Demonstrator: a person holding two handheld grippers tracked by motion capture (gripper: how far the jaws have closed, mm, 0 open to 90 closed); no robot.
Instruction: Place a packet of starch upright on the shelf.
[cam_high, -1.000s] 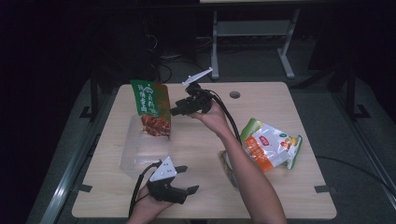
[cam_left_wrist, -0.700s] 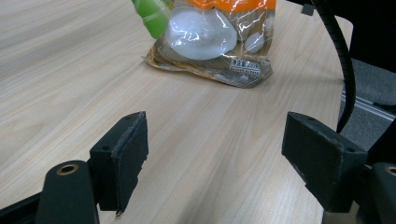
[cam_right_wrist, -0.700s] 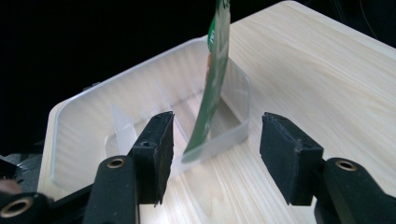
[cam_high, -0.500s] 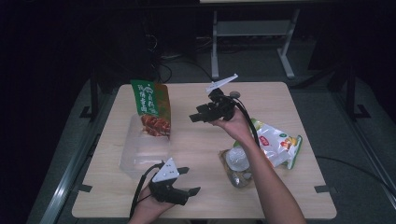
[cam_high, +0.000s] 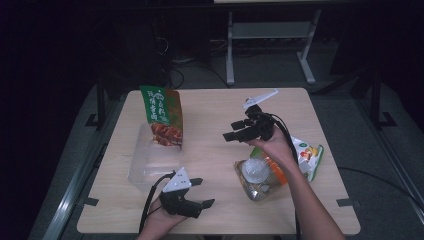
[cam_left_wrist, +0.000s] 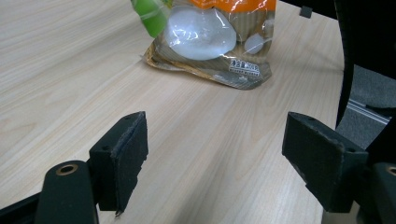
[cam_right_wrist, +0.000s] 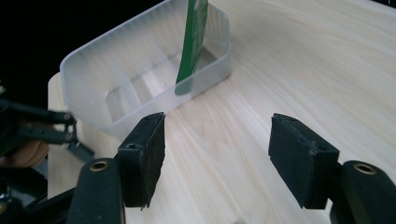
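**Empty jaws, one bag in the bin, two to go**

My right gripper (cam_high: 235, 131) hangs above the middle of the table (cam_high: 210, 160) with nothing between its jaws; they have just been opening and now stand wide. My left gripper (cam_high: 204, 192) rests near the table's front edge, its jaws spread as well and empty.

The green-and-red snack bag (cam_high: 162, 116) stands upright in the far end of the clear plastic bin (cam_high: 145, 167), leaning on its wall. The work looks like loading bags into that bin, so the next candidate is the clear bag with the orange top (cam_left_wrist: 212, 39), which lies flat just beside my right forearm, with another orange-and-white bag (cam_high: 307, 152) behind it, partly under my arm.

I judge the clear bag to be light, soft and puffy, with slick film that could slide between the pads. Its contents look like pale round pieces, though the dim light leaves me unsure; they may crush. I would take hold at the flat sealed seam along an edge, not across the belly, and close gently.
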